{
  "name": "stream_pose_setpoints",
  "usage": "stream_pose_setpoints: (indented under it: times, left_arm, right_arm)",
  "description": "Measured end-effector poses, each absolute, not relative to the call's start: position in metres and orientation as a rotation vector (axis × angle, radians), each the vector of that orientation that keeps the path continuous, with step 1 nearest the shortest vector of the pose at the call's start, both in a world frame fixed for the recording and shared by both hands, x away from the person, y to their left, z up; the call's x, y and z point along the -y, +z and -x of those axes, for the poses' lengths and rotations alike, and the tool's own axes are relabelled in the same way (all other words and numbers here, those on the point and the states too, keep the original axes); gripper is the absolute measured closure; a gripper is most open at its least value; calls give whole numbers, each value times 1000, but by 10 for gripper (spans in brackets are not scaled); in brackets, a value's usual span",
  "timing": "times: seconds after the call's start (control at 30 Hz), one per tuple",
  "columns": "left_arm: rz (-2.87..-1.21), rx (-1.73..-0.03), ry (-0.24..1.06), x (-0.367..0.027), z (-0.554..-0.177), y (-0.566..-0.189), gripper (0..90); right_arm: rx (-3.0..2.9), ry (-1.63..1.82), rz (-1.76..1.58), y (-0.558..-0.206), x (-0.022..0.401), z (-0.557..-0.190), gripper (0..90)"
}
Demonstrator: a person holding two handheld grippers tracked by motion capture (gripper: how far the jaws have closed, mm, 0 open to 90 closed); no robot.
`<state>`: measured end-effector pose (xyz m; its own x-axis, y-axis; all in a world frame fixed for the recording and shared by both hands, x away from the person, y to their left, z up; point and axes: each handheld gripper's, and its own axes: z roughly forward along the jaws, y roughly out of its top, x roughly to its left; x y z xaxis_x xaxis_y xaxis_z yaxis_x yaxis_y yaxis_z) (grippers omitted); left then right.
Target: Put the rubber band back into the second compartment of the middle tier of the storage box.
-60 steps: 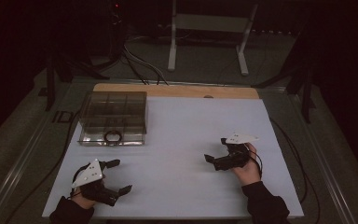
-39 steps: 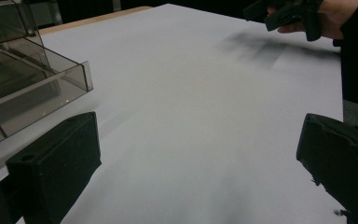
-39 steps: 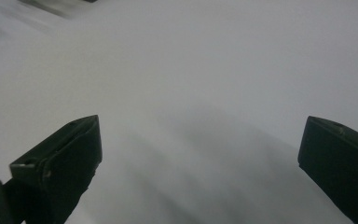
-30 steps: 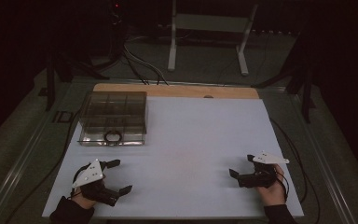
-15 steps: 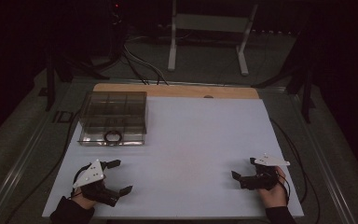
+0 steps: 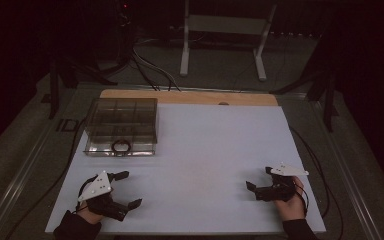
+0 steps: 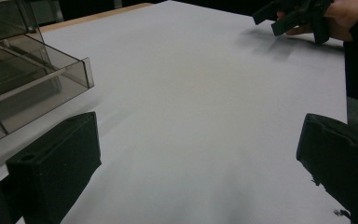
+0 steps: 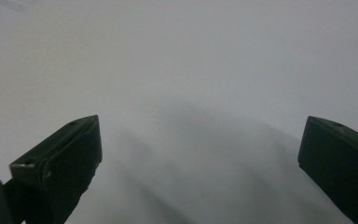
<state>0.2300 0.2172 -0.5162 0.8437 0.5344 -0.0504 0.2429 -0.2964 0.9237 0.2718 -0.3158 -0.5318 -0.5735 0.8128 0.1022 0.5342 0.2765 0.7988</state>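
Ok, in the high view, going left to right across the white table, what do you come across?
Left tongs, the clear compartment box with a dark ring at its front, then bare white table, then the right tongs.

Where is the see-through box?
In the high view, the clear compartment box sits at the white table's far left, beyond the left hand-held gripper.

White table (image 6: 205,150) with a wooden strip along its far edge; clear compartmented box (image 6: 122,126) near the far-left corner.
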Motion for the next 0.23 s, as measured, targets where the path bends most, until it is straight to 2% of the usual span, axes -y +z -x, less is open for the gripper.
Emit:
stream_pose_setpoints:
  times: [0.23]
  left_arm:
    - [-1884, -584, 320, -218, -230, -516, 4]
  right_arm:
    - [-2218, 1201, -1224, -531, 317, -272, 0]
